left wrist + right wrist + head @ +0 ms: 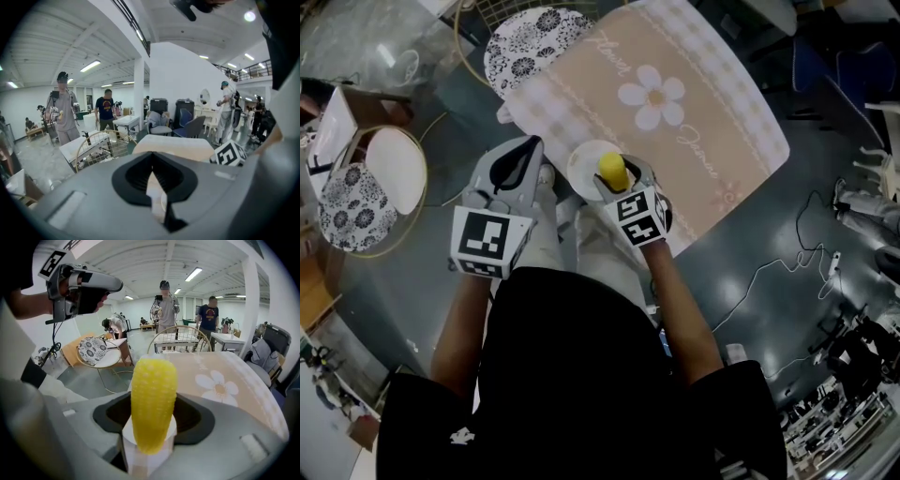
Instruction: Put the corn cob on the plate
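A yellow corn cob (613, 171) stands upright between the jaws of my right gripper (618, 180), which is shut on it. The cob hangs just over a small white plate (584, 165) at the near edge of the table. In the right gripper view the corn cob (153, 401) fills the middle, with the plate (127, 431) showing right beneath it. My left gripper (523, 156) is held to the left of the plate, off the table's edge, its jaws together and nothing between them. It also shows in the right gripper view as the left gripper (86, 287), raised at the upper left.
The table wears a beige flowered cloth (694, 112). A chair with a floral cushion (534, 42) stands at its far side, and a wire-framed chair (389, 173) at the left. Cables (769, 272) lie on the grey floor to the right. Several people stand far off.
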`<state>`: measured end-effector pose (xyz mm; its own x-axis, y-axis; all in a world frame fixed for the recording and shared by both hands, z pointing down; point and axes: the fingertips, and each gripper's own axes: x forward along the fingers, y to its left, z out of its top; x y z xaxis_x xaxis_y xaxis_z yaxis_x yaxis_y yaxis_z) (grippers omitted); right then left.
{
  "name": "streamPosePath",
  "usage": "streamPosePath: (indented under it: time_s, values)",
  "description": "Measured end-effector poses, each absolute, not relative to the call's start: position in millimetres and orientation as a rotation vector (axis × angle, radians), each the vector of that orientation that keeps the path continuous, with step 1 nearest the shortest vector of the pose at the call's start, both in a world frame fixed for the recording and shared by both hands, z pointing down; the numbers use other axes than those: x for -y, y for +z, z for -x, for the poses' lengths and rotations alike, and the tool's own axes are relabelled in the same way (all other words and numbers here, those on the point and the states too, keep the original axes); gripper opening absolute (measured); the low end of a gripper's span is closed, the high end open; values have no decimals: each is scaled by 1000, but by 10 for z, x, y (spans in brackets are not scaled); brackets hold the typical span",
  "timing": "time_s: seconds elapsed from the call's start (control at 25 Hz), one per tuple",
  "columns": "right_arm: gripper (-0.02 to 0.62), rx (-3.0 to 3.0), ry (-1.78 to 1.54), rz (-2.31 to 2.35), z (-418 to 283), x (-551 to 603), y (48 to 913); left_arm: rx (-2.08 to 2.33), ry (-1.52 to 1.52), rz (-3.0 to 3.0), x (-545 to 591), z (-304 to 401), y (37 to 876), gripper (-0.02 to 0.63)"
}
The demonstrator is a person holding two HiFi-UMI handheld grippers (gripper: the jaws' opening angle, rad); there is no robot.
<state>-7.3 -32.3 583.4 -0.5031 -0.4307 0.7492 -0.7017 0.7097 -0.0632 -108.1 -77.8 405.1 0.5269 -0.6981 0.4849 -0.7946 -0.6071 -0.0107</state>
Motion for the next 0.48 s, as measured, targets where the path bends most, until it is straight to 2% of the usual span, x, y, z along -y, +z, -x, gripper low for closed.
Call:
streamPosePath:
  time_s: [0.48]
  values:
    - [259,2141,491,-763,342,348,6124,1279,665,-2532,823,1195,4106,5]
